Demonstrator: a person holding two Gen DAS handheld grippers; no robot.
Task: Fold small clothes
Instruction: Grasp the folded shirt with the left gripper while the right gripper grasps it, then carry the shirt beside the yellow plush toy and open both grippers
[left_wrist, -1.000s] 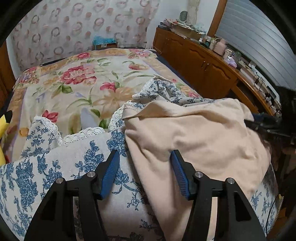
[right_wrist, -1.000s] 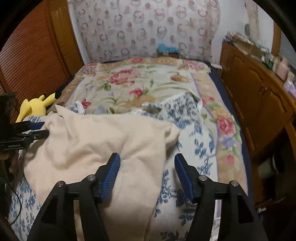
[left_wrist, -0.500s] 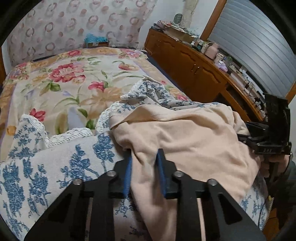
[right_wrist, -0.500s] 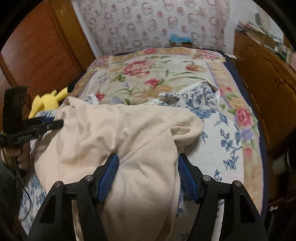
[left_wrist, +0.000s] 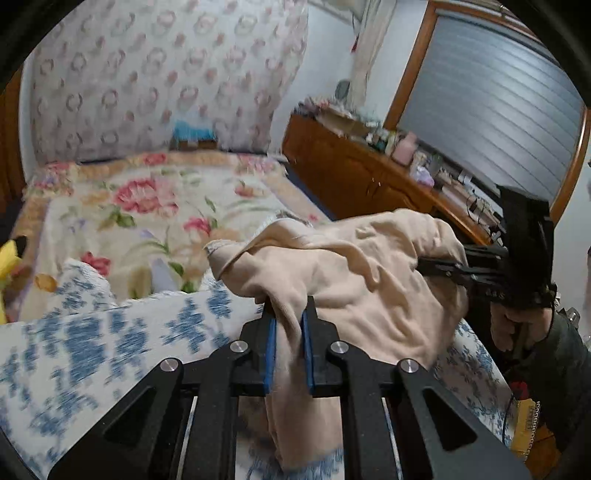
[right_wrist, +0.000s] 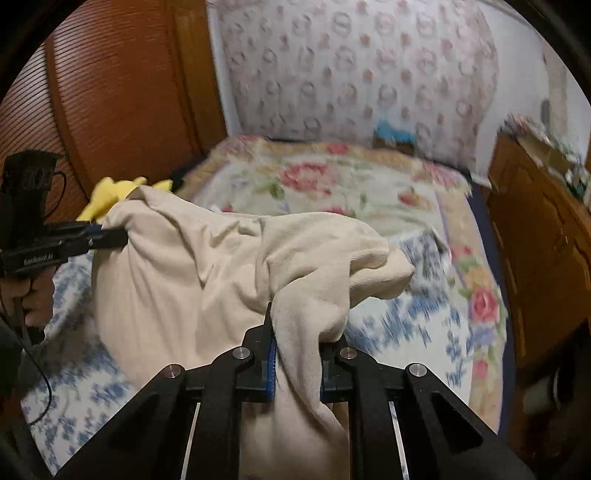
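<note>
A beige garment hangs lifted between my two grippers above the bed. My left gripper is shut on one edge of it, cloth bunched between the blue pads. My right gripper is shut on the opposite edge of the beige garment. In the left wrist view the right gripper shows at the far right, clamped on the cloth. In the right wrist view the left gripper shows at the far left, clamped on the cloth. One sleeve end droops to the right.
A blue-and-white floral cloth lies under the garment on a flowered bedspread. A yellow plush toy sits at the bed's left edge. A wooden sideboard with clutter runs along the right. A wooden panel wall stands left.
Both grippers closed on the beige garment and lifted it off the bed; it now hangs stretched between them. Both views tilted up and blurred with motion.
</note>
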